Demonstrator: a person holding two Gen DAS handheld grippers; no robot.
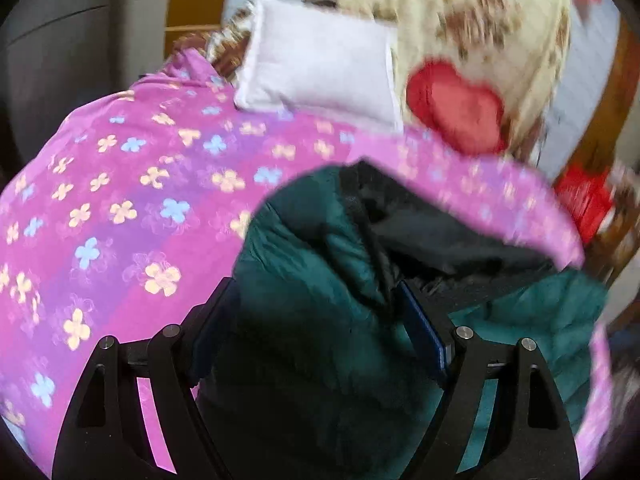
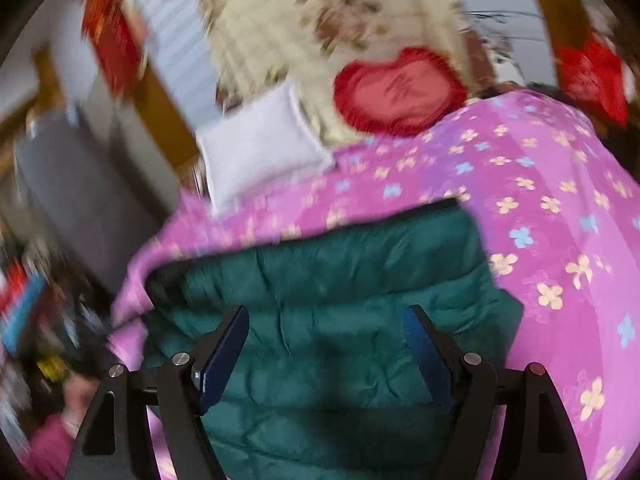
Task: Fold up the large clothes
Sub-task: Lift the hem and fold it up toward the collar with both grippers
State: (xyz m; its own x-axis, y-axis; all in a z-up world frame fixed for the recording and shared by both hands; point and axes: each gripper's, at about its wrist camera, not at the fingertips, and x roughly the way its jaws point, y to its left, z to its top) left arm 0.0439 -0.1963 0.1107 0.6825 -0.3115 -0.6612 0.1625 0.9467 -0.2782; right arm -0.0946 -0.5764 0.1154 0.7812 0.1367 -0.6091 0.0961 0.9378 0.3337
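A dark green quilted jacket (image 1: 304,240) with a black lining (image 1: 440,236) lies folded over on a bed covered by a pink flowered sheet (image 1: 120,184). My left gripper (image 1: 316,296) hangs just over the jacket's left part, jaws wide apart, the padded cloth under and between them without being pinched. In the right wrist view the same jacket (image 2: 340,272) fills the lower middle. My right gripper (image 2: 326,314) stands open above it, blue pads clear of the cloth. The view is blurred.
A white pillow (image 1: 320,60), a red heart cushion (image 1: 456,108) and a cream flowered blanket (image 1: 460,12) lie at the head of the bed. A grey object (image 2: 88,192) stands off the bed's left side. A hand in a pink sleeve (image 2: 68,420) shows lower left.
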